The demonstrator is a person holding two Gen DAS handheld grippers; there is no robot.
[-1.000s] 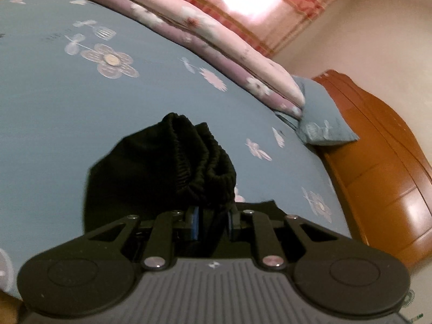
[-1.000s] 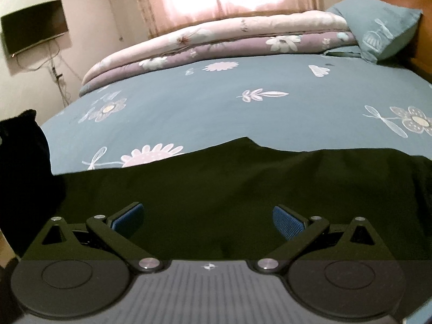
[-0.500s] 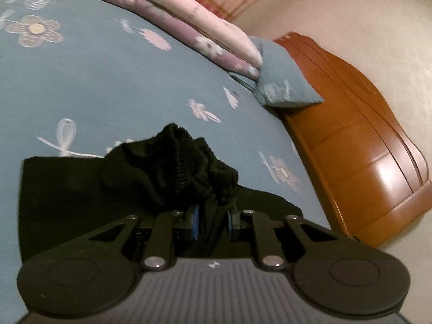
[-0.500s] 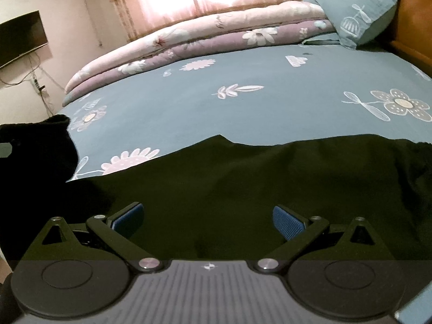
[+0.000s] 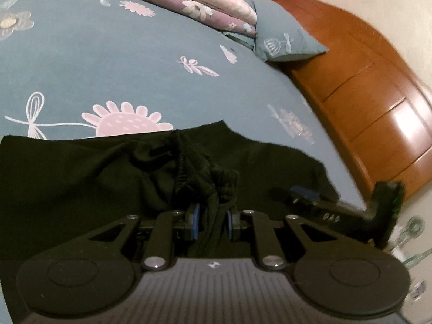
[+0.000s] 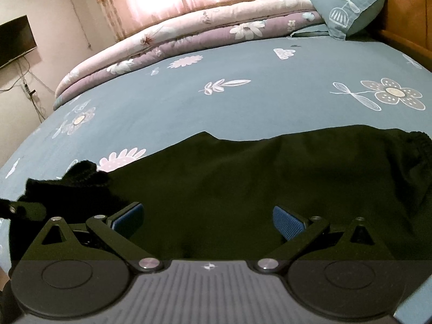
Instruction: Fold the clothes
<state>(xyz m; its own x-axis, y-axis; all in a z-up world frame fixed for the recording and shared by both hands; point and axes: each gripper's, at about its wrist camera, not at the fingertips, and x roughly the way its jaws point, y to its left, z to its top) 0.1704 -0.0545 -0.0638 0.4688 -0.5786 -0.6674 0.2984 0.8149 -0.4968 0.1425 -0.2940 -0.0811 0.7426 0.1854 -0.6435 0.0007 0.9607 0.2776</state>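
Blue floral bedding is covering 1 bed, with 1 rolled quilt and 1 pillow lying far. 1 black garment is lying flat along the near edge. Left gripper is pinching its bunched ribbed waistband; right gripper is hovering over it, jaws spread wide.

I see a black garment on a grey-blue bedsheet printed with pink and white flowers and leaves. At twelve o'clock in my right view lies a folded quilt, pale pink over mauve, floral. At one o'clock sits a grey-blue pillow with white line drawings. My gripper pads are blue, the headboard orange-brown
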